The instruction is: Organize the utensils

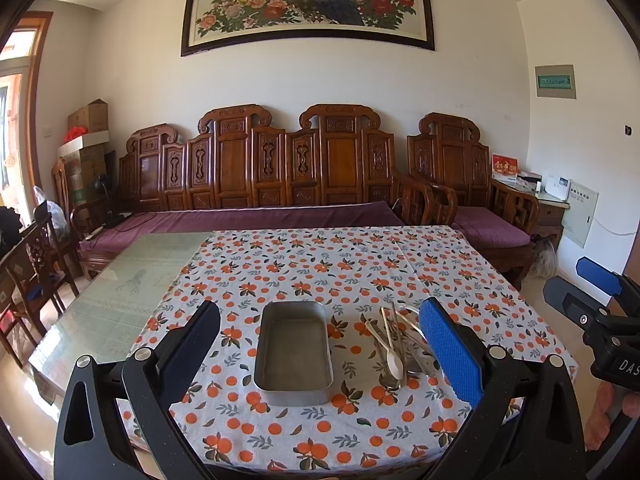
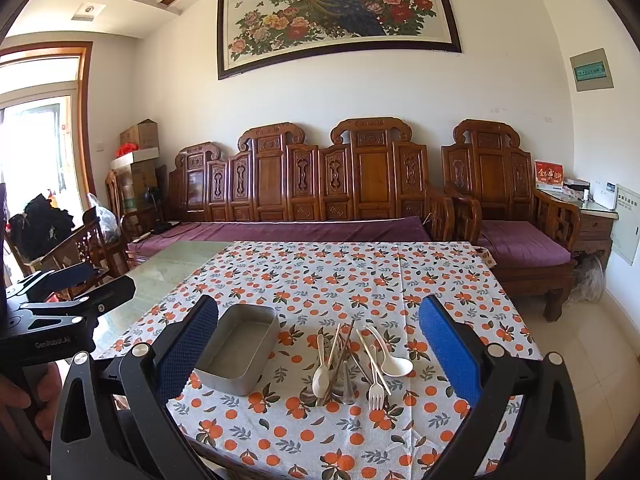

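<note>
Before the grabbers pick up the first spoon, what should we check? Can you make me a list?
1. Rectangular metal tray empty and ready: ok.
2. Tray sits flat on the orange-patterned tablecloth: ok.
3. Heap of pale plastic spoons, fork and chopsticks within view beside the tray, to its right: ok.
4. Right gripper open with nothing in it: ok.
5. Left gripper open with nothing in it: ok.
6. One utensil lying free to grab alone: not ok, they cross and overlap; the white spoon at the heap's right edge looks easiest.
</note>
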A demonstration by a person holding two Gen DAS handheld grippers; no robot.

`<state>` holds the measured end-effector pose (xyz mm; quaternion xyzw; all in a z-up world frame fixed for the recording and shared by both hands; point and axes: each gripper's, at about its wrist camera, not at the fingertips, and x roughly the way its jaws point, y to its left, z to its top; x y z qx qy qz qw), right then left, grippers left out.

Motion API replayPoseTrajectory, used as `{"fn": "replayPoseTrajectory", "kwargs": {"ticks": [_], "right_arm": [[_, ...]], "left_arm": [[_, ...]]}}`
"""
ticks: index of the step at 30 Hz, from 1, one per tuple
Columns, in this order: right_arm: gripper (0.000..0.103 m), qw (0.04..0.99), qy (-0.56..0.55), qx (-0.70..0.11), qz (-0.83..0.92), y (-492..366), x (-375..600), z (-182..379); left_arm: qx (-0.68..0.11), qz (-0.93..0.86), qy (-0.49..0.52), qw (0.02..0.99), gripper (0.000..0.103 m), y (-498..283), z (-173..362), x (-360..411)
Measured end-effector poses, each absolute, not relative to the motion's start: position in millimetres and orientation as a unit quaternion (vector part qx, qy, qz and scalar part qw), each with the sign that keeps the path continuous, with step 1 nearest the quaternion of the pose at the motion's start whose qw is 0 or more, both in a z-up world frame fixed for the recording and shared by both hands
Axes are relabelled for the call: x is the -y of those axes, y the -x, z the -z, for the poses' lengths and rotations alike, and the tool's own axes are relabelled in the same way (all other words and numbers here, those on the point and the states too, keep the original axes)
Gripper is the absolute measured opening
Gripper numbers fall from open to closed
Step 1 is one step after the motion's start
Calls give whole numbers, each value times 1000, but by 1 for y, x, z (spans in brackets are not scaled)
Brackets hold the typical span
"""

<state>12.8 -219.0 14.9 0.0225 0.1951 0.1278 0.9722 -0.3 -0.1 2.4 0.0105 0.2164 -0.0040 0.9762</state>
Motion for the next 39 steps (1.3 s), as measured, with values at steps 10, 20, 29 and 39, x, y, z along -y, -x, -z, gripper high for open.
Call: {"fn": "replayPoseTrajectory", "kwargs": {"ticks": [10,20,29,39], "right_arm": [[101,973,-24,-193,-127,-12,220,-13],[101,973,-23,-192,-128,-12,220,-12],[101,973,-24,-192,-128,-7,218,-19],[101,973,-24,-189,-127,-7,221,-17]], "left_arm": [[-215,4,-10,977,97,4,-7,-3],[-210,4,-7,978,97,3,-13,2],[-207,4,-6,978,97,4,-13,2],[-206,5,-6,979,97,4,-13,3]]}}
